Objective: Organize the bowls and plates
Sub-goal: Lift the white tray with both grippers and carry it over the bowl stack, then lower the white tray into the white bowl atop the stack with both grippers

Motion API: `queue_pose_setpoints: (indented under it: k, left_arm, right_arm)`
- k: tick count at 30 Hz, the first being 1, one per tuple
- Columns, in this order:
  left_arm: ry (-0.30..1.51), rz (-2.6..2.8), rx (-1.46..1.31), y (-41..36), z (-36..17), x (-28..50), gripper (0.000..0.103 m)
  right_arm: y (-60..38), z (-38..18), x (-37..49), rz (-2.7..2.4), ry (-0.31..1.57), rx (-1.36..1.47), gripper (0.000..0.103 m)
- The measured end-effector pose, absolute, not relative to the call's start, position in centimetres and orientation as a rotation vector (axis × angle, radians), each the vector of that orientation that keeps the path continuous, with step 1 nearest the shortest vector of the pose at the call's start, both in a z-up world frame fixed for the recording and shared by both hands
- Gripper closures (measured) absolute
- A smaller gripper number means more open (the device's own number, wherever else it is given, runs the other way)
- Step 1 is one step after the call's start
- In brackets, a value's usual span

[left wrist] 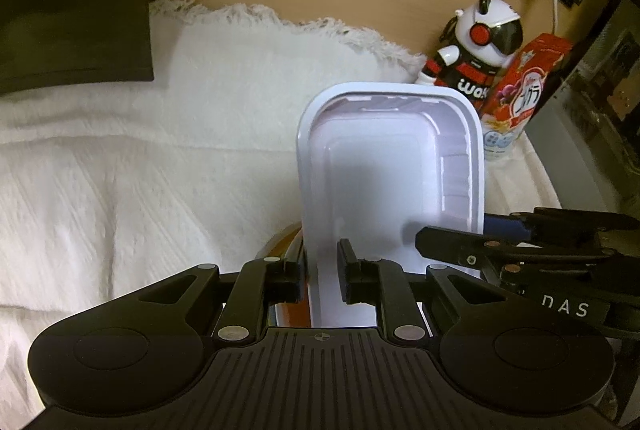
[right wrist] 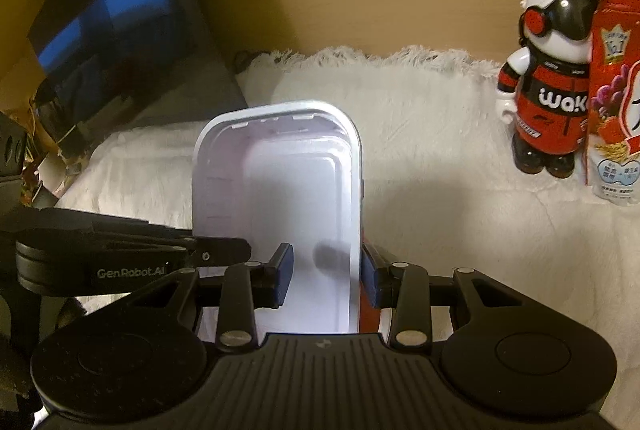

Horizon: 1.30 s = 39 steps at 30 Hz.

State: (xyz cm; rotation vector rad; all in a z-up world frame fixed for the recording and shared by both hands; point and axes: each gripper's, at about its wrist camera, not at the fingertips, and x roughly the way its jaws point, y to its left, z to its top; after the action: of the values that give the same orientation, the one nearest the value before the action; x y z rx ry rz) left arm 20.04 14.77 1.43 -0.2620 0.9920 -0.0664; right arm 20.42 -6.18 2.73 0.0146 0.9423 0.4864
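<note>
Gripping opposite long walls, the left gripper (left wrist: 320, 276) and right gripper (right wrist: 326, 276) both pinch the white tray (left wrist: 390, 166) — jaws straddling each rim — holding it level above an orange dish (left wrist: 294, 304) on the cloth-covered bench (left wrist: 140, 170), likely for stacking.

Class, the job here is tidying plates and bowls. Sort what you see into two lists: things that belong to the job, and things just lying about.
Part of the job:
- white container, gripped on both side walls
- orange dish under it
- left gripper
- right gripper

Lying about:
- panda figure
- red carton
- white blanket
- black screen
</note>
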Motion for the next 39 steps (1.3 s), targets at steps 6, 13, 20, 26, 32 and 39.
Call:
queue_pose_setpoints:
  k: [6, 13, 20, 26, 32, 39]
  left_arm:
    - [0.997, -0.06, -0.287, 15.3, 1.0, 20.5, 0.086]
    - [0.99, -0.071, -0.272, 15.1, 0.6, 20.8, 0.086]
    - [0.999, -0.082, -0.265, 15.1, 0.7, 20.6, 0.086]
    - [0.975, -0.107, -0.267, 15.4, 1.8, 19.3, 0.086]
    - [0.948, -0.101, -0.27, 15.9, 2.6, 17.9, 0.086]
    - [0.984, -0.088, -0.206, 15.3, 1.6, 17.5, 0.086]
  right_arm:
    - [-5.4, 2.5, 20.5, 0.463, 0.928, -0.009, 0.066]
    - [-5.2, 2.5, 20.3, 0.447, 0.939, -0.028, 0.066]
    - [-5.9, 2.6, 19.6, 0.45, 0.946, -0.017, 0.066]
    - [-6.3, 4.0, 18.7, 0.442, 0.899, -0.037, 0.066]
    - [-6.9, 3.9, 18.5, 0.418, 0.909, -0.047, 0.066]
    - [-6.7, 2.0, 17.8, 0.442, 0.95, -0.068, 0.066]
